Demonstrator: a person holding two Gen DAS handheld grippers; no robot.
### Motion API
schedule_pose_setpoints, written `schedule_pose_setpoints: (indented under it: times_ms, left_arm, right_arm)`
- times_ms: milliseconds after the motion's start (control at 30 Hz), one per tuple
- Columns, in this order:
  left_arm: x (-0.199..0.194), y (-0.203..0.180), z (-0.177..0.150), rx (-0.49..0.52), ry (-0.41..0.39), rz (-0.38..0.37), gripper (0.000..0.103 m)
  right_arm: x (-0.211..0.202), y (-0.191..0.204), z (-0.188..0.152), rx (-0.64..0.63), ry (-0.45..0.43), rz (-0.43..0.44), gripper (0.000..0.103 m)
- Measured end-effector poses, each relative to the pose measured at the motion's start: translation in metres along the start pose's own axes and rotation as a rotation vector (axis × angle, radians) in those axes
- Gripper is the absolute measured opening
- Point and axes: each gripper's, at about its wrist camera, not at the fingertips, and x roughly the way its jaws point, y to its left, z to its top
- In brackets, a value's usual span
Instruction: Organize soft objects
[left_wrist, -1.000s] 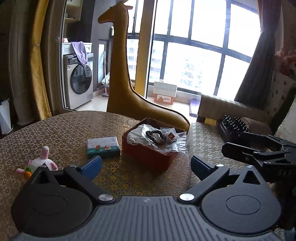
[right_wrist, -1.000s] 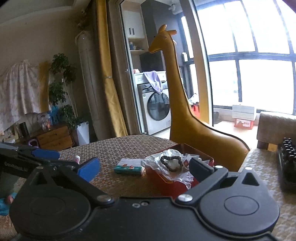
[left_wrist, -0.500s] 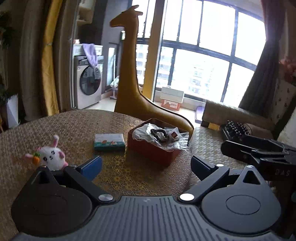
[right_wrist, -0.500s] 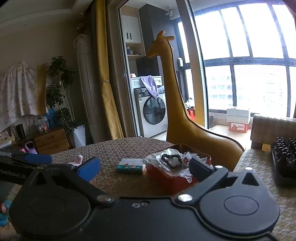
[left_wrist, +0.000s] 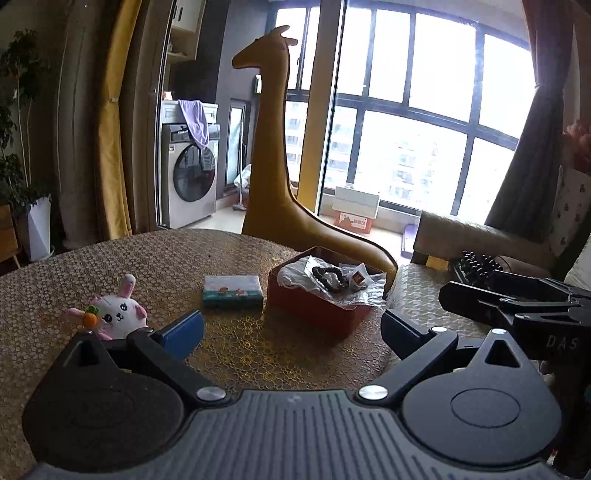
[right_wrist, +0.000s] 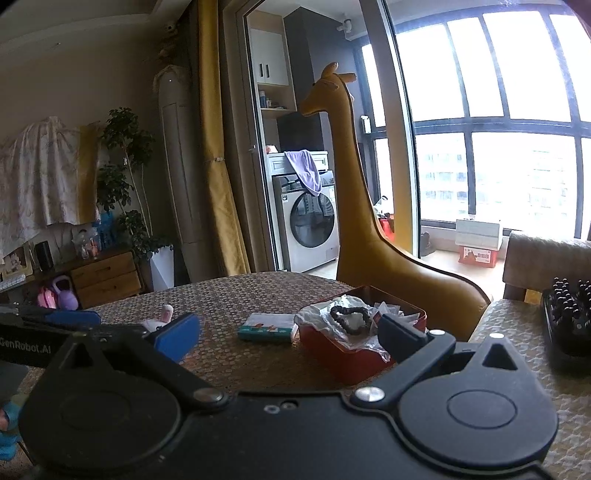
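Both jaws stand wide apart and hold nothing, the left gripper (left_wrist: 291, 328) and right gripper (right_wrist: 290, 332) hovering above the bench (left_wrist: 55, 280). Nearest lies the plush rabbit (left_wrist: 114, 314), just beside the left gripper's left finger, probably the first pick (squeeze its body, not an ear). Farther back sit the small box (left_wrist: 232, 291) and red tin (left_wrist: 314, 310).

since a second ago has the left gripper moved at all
Yes. The left gripper has pulled back from the red box, which looks smaller and farther; the plush bunny sits fuller in view.
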Motion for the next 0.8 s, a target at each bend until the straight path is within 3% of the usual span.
schedule_pose_setpoints:
  times_ms: [800]
  left_arm:
    - [-0.017,0.001,-0.004,0.019,-0.029,0.05,0.103]
  right_arm:
    - [-0.001,0.016,0.001,-0.016,0.009,0.023,0.103]
